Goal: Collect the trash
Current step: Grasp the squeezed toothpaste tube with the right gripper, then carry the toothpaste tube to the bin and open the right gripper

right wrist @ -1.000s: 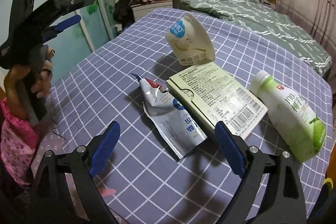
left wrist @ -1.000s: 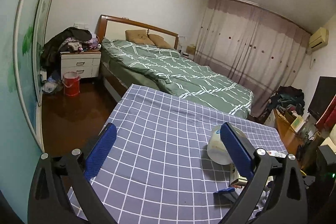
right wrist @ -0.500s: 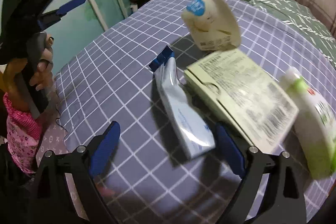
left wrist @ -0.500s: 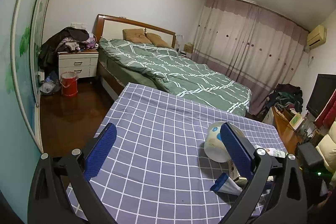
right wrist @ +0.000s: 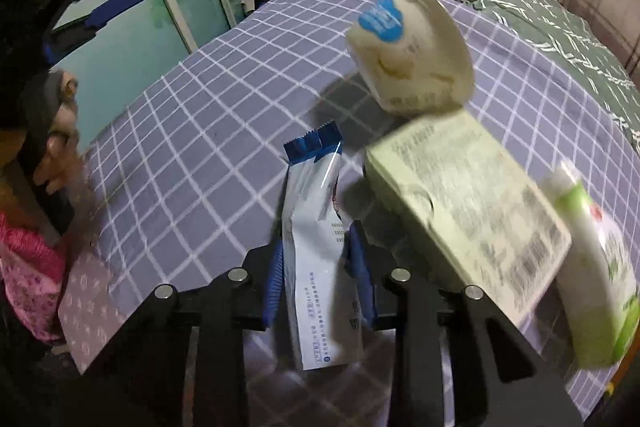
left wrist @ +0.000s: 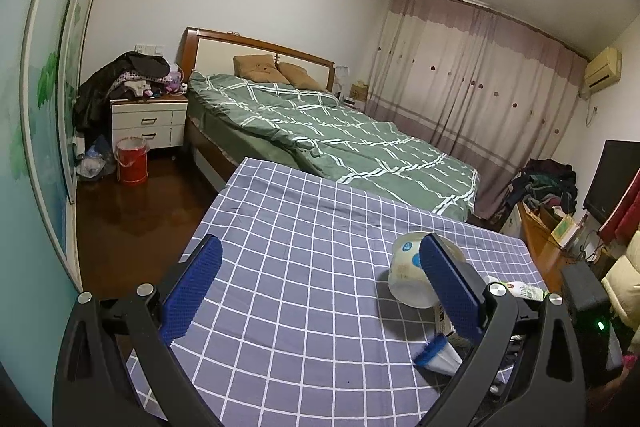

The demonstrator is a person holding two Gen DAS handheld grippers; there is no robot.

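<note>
The right gripper (right wrist: pixel 320 267) is clamped on a white-and-blue foil wrapper (right wrist: pixel 316 239), which stands up between its blue pads (right wrist: pixel 273 277) above a desk draped in a purple checked cloth (right wrist: pixel 192 131). Just to the wrapper's right lie a pale green carton (right wrist: pixel 464 211) and a green-and-white bottle (right wrist: pixel 592 267); a tipped white tub (right wrist: pixel 408 55) rests beyond, touching the carton. The left gripper (left wrist: pixel 320 291) hovers over the cloth's left side, jaws wide apart and holding nothing. A bed (left wrist: pixel 340 139) stands behind.
</note>
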